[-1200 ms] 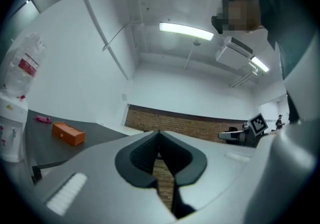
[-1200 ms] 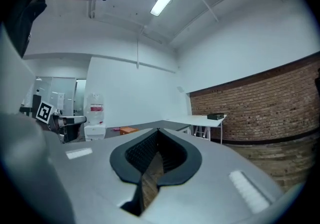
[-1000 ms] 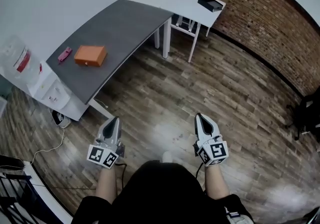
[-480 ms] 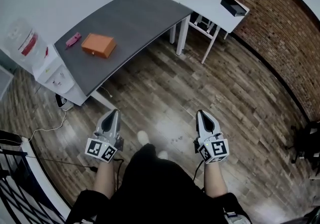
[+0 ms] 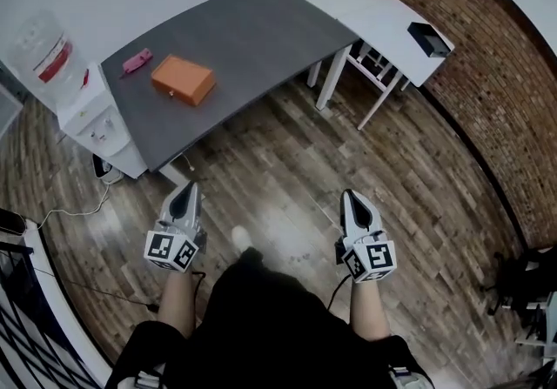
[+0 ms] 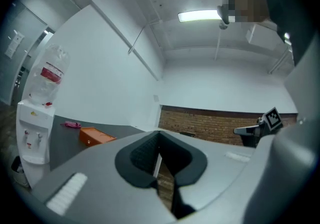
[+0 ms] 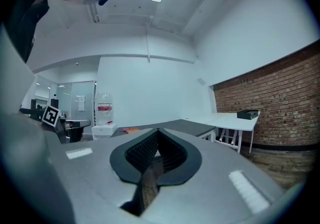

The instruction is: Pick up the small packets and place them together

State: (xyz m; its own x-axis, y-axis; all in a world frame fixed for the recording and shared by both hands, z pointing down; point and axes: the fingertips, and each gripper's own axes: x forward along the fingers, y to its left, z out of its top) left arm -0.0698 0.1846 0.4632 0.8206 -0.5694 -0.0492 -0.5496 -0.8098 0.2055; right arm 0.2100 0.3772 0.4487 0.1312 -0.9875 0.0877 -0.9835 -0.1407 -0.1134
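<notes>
Grey curved tabletop (image 5: 261, 30) carries an orange rectangular box (image 5: 183, 80) and a small pink packet (image 5: 136, 61); left gripper (image 5: 185, 189) and right gripper (image 5: 350, 197) both clenched, empty

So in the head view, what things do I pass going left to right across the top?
You pass the white water cooler with a clear bottle → small pink packet → orange rectangular box → flat black box on the white table.

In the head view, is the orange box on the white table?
No, the orange box lies on the dark grey table, near a pink packet.
</notes>
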